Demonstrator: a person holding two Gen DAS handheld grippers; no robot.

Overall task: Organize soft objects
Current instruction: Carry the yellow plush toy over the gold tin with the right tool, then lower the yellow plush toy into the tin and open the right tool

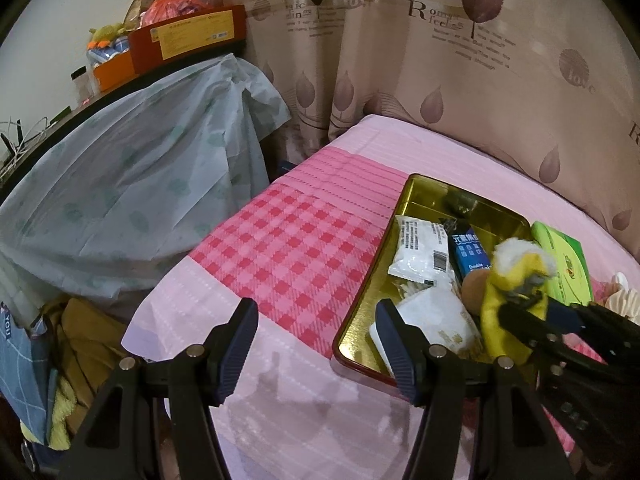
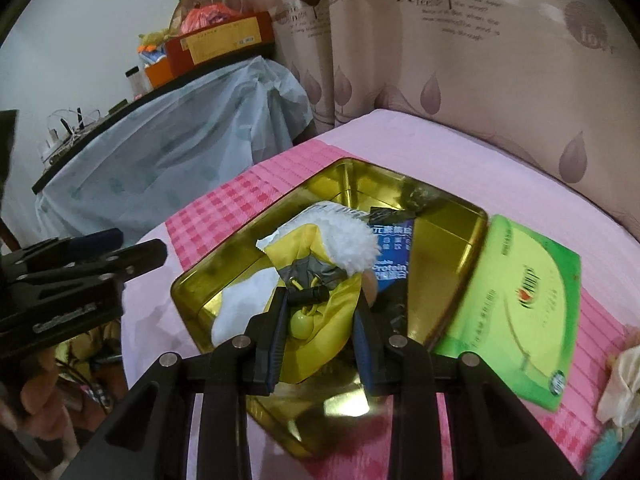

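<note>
Right gripper (image 2: 320, 332) clamped narrow on the yellow toy (image 2: 316, 320), pinched low on its yellow fabric body so the white fluffy end (image 2: 344, 244) flops forward, clear of the pads. Carried above the gold tin (image 2: 452, 240), apparently over its near half, looks like a drop-in coming, since the tin seems to be the collecting spot. From the left wrist view, same grip confirmed: toy (image 1: 512, 288) hanging over the tin's (image 1: 360, 344) right side, right gripper (image 1: 524, 304) reaching in from the bed's right edge.

Already lying in the tin: white packets (image 1: 420, 252), a blue carton (image 1: 470, 252), something round and tan just beside the toy. Crowded floor, so little bare space left except toward the far corner.

Green box (image 2: 516, 300) parked flat on the bed against the tin's right wall, out of the way. Pale soft things (image 2: 624, 376) at the bed's right edge, probably next in line.

Left gripper (image 1: 316, 340) spread wide, nothing between the jaws, hovering over the pink sheet (image 1: 280, 240) by the tin's near left corner, seemingly waiting its turn.
</note>
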